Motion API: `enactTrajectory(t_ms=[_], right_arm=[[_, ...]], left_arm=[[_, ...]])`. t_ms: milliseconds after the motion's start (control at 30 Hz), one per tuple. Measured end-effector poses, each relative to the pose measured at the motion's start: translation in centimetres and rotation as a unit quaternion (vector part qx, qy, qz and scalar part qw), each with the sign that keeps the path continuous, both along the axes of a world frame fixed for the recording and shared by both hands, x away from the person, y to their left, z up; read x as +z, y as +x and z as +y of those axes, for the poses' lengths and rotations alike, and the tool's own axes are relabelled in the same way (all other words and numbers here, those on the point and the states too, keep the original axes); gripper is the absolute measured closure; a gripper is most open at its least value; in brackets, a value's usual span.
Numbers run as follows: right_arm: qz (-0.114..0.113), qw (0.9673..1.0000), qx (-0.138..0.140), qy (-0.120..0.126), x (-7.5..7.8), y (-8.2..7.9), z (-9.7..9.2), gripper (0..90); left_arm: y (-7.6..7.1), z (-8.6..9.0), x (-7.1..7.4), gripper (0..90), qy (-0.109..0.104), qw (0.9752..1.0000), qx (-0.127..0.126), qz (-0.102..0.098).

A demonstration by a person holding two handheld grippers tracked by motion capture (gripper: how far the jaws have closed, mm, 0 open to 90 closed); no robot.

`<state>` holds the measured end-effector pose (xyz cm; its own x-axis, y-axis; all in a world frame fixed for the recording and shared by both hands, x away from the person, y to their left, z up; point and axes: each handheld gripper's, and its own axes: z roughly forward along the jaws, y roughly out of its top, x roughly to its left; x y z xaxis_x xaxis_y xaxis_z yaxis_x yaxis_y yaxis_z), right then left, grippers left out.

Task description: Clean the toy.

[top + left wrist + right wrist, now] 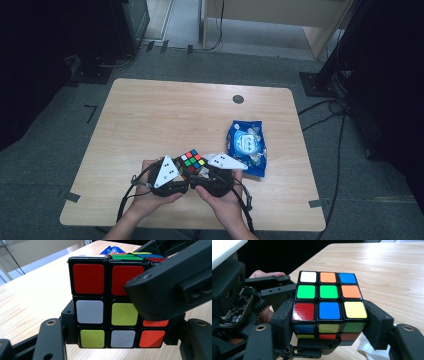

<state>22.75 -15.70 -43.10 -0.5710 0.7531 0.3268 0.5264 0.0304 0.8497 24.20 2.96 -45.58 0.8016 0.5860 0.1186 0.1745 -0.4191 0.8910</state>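
Gripping from opposite sides, both hand-held grippers meet at a Rubik's cube (193, 161) near the front edge of the counter (150, 120), just above the person's hands.

The left hand-held gripper (181, 176) is pinching the cube: in the left gripper view its jaws sit against the cube's (105, 302) lower left and lower right corners, with a face of red, white, yellow-green and orange stickers turned toward the camera. No earlier picture is on hand to compare with. A black jaw of the right hand-held gripper (172, 282) crosses the cube's upper right part in that view.

The right hand-held gripper (201, 176) is also clamped on the cube: in the right gripper view its jaws press the left and right sides of the cube's (328, 297) nearest layer, and the top face shows white, orange, blue, green, red and yellow stickers. The left hand-held gripper (272, 290) reaches in from the left there, a fingertip behind it.

Just beside the cube, to the right, lies a blue snack packet (246, 146) flat on the counter. Farther back a small round grey grommet (238, 99) sits in the counter's surface.
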Motion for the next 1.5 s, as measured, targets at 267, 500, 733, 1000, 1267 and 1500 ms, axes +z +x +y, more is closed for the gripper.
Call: enactTrajectory(t_ms=[267, 500, 733, 1000, 1267, 1500], right_arm=[[0.007, 1.0, -0.003, 0.0, -0.1, 0.0, -0.1, 34.9], [0.013, 0.9999, 0.007, -0.002, -0.3, 0.1, 0.1, 34.7], [-0.001, 0.9996, 0.026, -0.004, 0.0, 0.3, -0.2, 24.9], [-0.006, 0.9999, -0.001, 0.015, -0.1, 1.0, -2.7, 24.4], [-0.045, 0.9917, -0.047, -0.111, -3.1, 2.4, -3.4, 28.9], [0.007, 0.9834, -0.027, -0.179, -6.6, 4.0, -3.2, 28.9]], left_arm=[[0.1, -0.2, 0.0, 33.5, 0.009, 0.9999, 0.0, 0.005], [0.1, -0.3, 0.0, 33.6, 0.013, 0.9999, 0.003, 0.001], [0.8, 0.9, 0.1, 34.0, 0.0, 0.9998, 0.012, 0.018], [2.5, 3.3, -0.5, 33.9, 0.005, 0.9977, 0.056, 0.038], [2.8, 4.2, -0.2, 34.0, -0.009, 0.997, 0.066, 0.039], [2.7, 4.1, 0.0, 33.9, -0.013, 0.9973, 0.062, 0.037]])
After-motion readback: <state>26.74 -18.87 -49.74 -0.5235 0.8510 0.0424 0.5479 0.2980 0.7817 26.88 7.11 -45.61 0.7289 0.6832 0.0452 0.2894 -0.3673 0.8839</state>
